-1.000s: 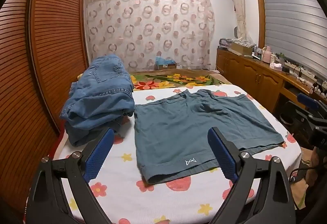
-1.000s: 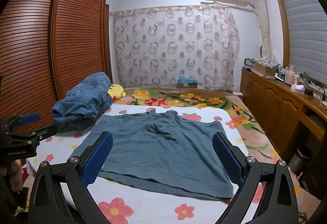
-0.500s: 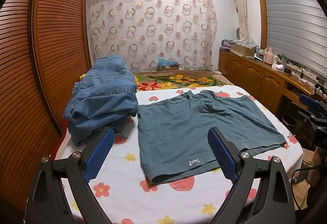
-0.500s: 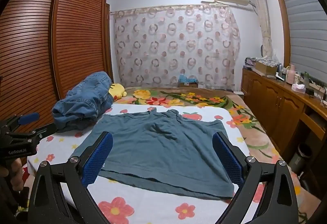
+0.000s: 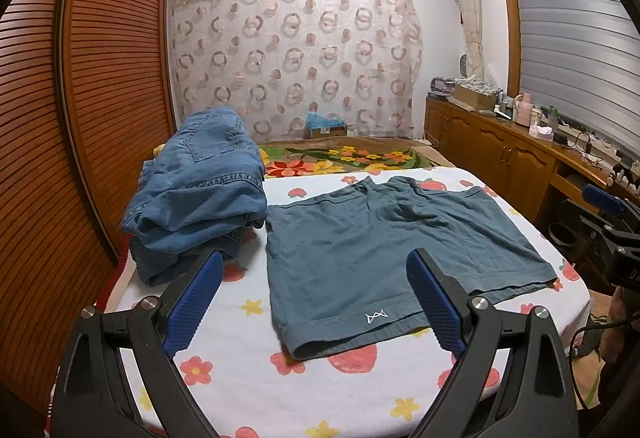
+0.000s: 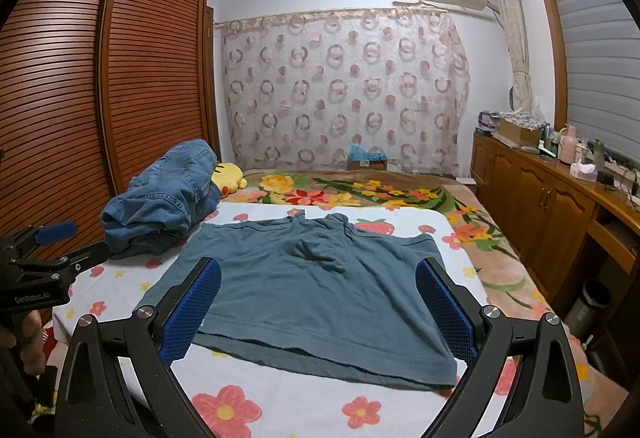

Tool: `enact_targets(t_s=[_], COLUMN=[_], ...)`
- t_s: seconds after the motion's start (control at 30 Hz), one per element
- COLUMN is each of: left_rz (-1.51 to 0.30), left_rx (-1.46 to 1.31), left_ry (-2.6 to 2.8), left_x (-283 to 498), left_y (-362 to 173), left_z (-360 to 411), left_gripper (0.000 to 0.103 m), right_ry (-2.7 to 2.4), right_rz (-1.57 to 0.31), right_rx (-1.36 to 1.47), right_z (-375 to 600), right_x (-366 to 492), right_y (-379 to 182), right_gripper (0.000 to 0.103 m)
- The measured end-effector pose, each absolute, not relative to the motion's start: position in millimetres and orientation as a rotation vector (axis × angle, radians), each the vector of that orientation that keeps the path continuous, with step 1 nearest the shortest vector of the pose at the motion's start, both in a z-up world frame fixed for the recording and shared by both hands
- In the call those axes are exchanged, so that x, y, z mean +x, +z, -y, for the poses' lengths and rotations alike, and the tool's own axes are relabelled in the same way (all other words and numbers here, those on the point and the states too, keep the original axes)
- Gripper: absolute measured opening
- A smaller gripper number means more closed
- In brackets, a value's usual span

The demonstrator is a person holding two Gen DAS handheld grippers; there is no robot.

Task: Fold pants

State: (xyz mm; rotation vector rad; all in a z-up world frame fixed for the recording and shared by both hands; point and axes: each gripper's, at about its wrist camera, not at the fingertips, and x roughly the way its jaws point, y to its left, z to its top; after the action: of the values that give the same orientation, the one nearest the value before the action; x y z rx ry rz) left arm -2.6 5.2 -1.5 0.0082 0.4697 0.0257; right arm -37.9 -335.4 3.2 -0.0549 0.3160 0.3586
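Teal shorts (image 5: 384, 250) lie spread flat on the flowered bedsheet (image 5: 248, 374), waistband toward me, with a small white logo near the left corner. The right wrist view shows the same shorts (image 6: 320, 290) from the other side. My left gripper (image 5: 314, 280) hovers open above the near edge of the bed, over the shorts' left half, holding nothing. My right gripper (image 6: 318, 288) is open too, above the shorts' near hem, empty. Each view catches the other gripper at its edge: the right gripper (image 5: 612, 234) and the left gripper (image 6: 44, 258).
A pile of blue jeans (image 5: 200, 190) sits on the bed left of the shorts, against a slatted wooden wardrobe (image 5: 80, 118). A yellow plush toy (image 6: 228, 178) lies behind it. A flowered blanket (image 5: 344, 158) covers the far bed. Wooden cabinets (image 5: 512, 162) line the right wall.
Both views have drawn back and risen slightly, so the shorts sit a little further off. Both grippers stay open and empty; the shorts have not moved.
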Motion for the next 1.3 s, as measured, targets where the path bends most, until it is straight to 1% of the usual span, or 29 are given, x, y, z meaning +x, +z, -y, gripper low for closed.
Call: enact_targets(t_s=[1.3], left_rz=[-0.466], left_rx=[-0.001], left_ry=[0.005], left_x=[-3], left_y=[7], left_z=[5], left_gripper=[0.093], right_ry=[0.358], right_rz=[-0.317], right_rx=[-0.057], right_z=[338], right_x=[-40], right_y=[-1], right_gripper=[0.098])
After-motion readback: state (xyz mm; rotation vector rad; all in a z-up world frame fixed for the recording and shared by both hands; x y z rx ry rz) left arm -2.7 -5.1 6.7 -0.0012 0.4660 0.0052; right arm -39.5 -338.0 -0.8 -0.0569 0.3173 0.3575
